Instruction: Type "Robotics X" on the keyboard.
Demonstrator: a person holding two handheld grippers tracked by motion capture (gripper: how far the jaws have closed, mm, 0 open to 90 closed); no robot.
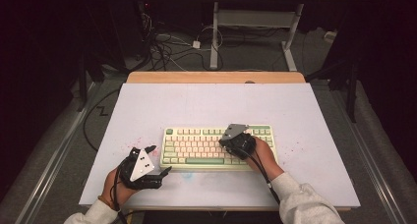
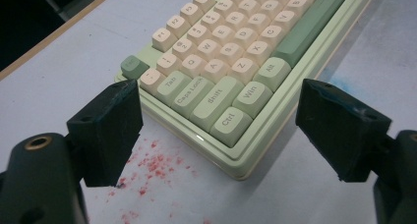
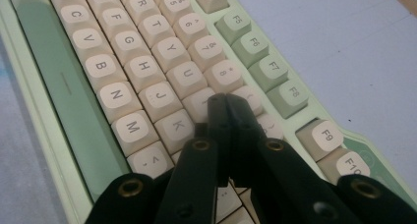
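Closed black fingers of the right gripper press their tips together over the cream keys of a mint-green keyboard, at the centre of the right gripper view, between the I and K caps; whether the tips touch a key cannot be told. Nothing sits between the matte, blocky pads.

From above, the keyboard lies flat just below the middle of the frame, a slim rectangle with rounded keycaps in cream and pale green, a long green space bar along its near edge. The right gripper, topped by a grey three-cornered plate, hovers over the keyboard's right half, held by a hand in a light fleece sleeve.

The left gripper rests at lower left of the high view, beside the keyboard's near left corner, its jaws spread wide and holding nothing. In the left gripper view its two chunky, rough-edged black pads frame the keyboard's glossy corner by the Ctrl key.

Beneath everything, a smooth pale-lavender table carries a scatter of reddish specks, and a bare wooden edge runs along its far side.
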